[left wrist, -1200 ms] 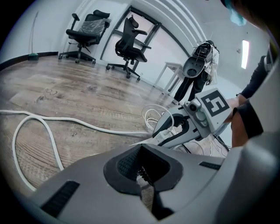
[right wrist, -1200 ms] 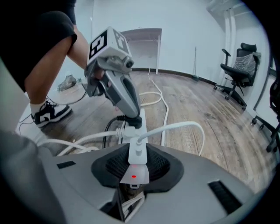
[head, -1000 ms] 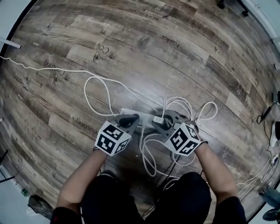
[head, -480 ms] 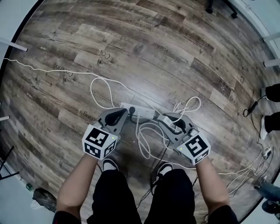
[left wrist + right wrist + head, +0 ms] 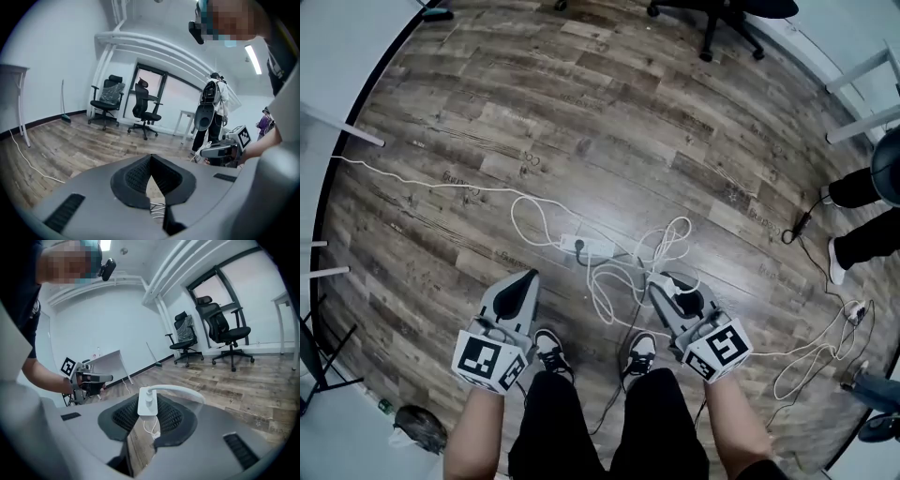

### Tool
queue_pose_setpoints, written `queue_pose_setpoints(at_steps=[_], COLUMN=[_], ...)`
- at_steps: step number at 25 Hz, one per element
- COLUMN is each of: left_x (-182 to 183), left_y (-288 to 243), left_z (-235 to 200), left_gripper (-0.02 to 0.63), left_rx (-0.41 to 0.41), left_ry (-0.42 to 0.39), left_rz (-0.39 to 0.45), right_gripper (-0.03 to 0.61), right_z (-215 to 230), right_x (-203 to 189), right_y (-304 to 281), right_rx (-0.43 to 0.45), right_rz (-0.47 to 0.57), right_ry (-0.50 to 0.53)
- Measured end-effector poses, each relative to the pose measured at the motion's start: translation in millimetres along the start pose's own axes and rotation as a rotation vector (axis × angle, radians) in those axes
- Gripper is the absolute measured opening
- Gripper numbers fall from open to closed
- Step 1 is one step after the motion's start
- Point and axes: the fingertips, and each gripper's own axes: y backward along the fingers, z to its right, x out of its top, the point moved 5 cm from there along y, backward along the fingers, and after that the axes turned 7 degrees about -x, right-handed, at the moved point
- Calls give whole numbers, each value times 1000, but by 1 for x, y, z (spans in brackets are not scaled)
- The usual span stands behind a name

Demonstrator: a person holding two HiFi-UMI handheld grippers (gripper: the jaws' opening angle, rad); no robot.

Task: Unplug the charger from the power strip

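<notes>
Charger (image 5: 147, 402): pinched in right claw (image 5: 661, 283), raised clear of power strip (image 5: 586, 247) on floor (image 5: 609, 112); left claw (image 5: 525, 279) closed, empty; grip firmly, lift cable (image 5: 609, 291) slowly, avoid dragging strip.

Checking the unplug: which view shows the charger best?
The right gripper view: the white charger sits at the centre, clamped in the right gripper. The head view shows only a small white patch in that gripper, clear of the power strip. The left gripper view shows that gripper distantly; charger indiscernible.
</notes>
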Motion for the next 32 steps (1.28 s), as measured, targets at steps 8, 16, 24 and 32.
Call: queue_pose_setpoints(at_steps=[8, 16, 24, 32], left_x=[152, 296, 394, 450], left_y=[99, 177, 245, 319], left_z=[76, 161, 232, 269], left_gripper=[18, 18, 18, 18], left_rx=[35, 32, 30, 17], left_ry=[10, -88, -118, -161], left_rz=[57, 171, 224, 304], right_gripper=[106, 106, 106, 106], right_z=[-63, -111, -162, -223], right_x=[170, 328, 434, 498], right_y=[114, 228, 317, 368], right_rx=[-77, -147, -140, -126], right_rz=[128, 260, 361, 442], right_ry=[-1, 71, 92, 150])
